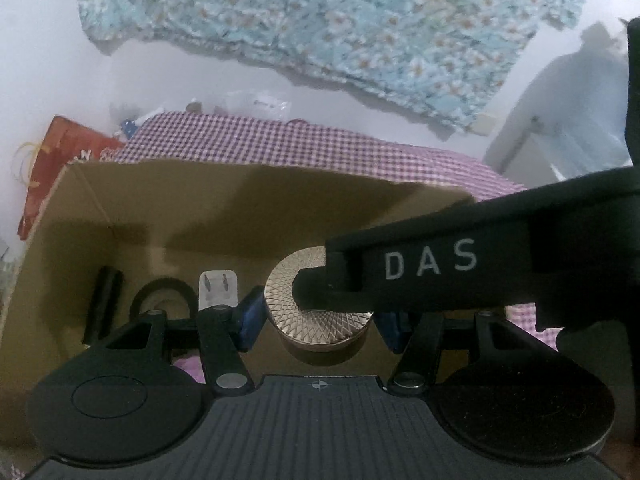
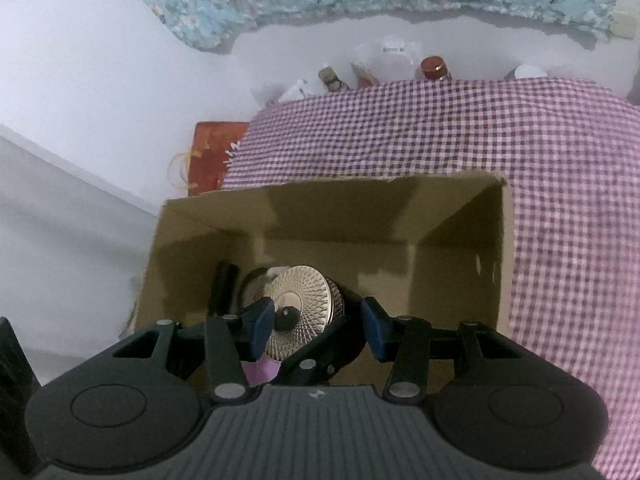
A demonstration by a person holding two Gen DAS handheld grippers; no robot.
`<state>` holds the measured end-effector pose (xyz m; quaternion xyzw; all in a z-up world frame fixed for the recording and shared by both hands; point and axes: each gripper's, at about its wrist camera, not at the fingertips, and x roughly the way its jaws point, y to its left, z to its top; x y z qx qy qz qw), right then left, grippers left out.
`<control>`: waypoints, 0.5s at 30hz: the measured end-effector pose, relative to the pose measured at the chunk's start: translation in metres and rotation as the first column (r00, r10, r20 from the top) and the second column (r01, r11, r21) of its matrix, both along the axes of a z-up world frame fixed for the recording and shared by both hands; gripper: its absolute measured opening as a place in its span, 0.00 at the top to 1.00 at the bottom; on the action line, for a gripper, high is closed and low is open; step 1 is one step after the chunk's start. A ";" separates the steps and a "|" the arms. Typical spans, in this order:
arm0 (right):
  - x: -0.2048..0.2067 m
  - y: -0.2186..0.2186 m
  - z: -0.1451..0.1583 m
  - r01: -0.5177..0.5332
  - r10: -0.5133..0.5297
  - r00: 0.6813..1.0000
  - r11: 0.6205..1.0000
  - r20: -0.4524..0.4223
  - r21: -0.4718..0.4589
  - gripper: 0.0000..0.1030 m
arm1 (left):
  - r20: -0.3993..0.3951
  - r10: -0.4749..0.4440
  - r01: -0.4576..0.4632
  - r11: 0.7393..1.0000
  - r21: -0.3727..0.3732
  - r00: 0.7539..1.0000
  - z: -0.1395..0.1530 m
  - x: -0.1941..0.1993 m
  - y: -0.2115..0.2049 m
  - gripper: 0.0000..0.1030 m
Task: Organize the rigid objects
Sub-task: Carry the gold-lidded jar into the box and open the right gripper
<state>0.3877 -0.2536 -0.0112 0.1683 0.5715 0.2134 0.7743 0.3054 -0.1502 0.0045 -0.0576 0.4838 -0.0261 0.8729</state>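
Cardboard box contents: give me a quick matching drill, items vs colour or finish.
Items:
1. round tin
2. plug adapter
3. cylinder at the box's left wall
4. cardboard box

Looks:
A. white, two metal prongs
B. plain brown
C. shiny gold, diamond-patterned lid
D. matte black

Pairs: 1-C, 2-A, 3-D, 4-B

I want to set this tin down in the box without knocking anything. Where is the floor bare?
The box floor is bare on its right half, from the gold tin to the right wall, and along the back wall. The left end is crowded: a black tube, a black ring and a white plug lie close together there.
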 end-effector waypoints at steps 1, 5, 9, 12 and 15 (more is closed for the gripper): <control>0.005 0.001 -0.004 -0.008 0.008 1.000 1.000 -0.004 -0.002 0.50 | -0.005 0.006 -0.006 1.000 0.005 1.000 -0.003 0.003 0.000 0.44; 0.018 0.005 -0.014 -0.043 0.043 0.999 0.999 0.002 -0.028 0.51 | -0.021 0.028 -0.028 1.000 0.013 0.999 -0.010 0.013 0.001 0.44; 0.023 0.012 -0.017 -0.071 0.073 0.997 0.995 0.033 -0.072 0.53 | -0.019 0.030 -0.030 0.999 0.028 0.999 -0.014 0.018 0.000 0.47; 0.027 0.012 -0.017 -0.069 0.073 0.996 0.995 0.046 -0.076 0.54 | -0.027 0.031 -0.031 0.999 0.014 0.999 -0.014 0.021 0.000 0.46; 0.025 0.009 -0.012 -0.059 0.063 0.996 0.996 0.060 -0.073 0.53 | -0.030 0.030 -0.031 1.000 -0.004 0.999 -0.012 0.021 0.001 0.45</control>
